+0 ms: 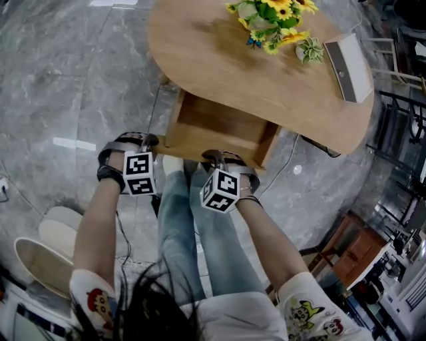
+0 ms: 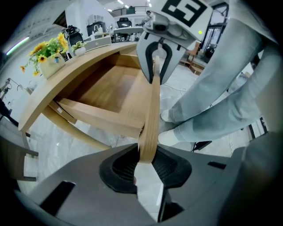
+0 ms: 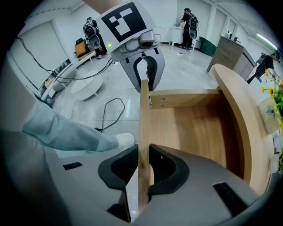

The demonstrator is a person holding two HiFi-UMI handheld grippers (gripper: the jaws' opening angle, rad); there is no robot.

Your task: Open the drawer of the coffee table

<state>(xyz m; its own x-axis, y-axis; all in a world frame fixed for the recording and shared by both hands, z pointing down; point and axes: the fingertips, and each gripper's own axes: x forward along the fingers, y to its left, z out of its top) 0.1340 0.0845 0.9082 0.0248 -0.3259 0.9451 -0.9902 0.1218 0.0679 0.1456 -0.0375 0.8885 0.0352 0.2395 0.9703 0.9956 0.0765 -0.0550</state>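
— Left claw (image 2: 147, 159) first: what has it got?

— It is clamped on the drawer's front panel (image 2: 152, 103). In the left gripper view the wooden board stands edge-on between the two dark pads, and both press on its faces.

— And the right claw (image 3: 142, 165)?

— It grips the same board, farther along to the right. Its own view shows the panel running up between its pads, gripped from both sides. Both claws point steeply down onto the panel's top edge, and each shows at the far end of the board in the other's view.

— Where is the drawer (image 1: 213, 126)?

— Just beyond both claws, pulled out from under the coffee table (image 1: 200, 66). Its wooden bottom and side walls are open to view.

— What lies farther out?

— Past the drawer, on the table top, there is a bunch of sunflowers (image 1: 276, 16). Right of the flowers lies a white box-shaped device (image 1: 349, 66). On the near side of the claws the person's legs in light jeans (image 1: 193, 233) come down between the two forearms. The white shoes (image 2: 169, 137) are close below the panel. A grey marble floor (image 1: 66, 80) surrounds it all.
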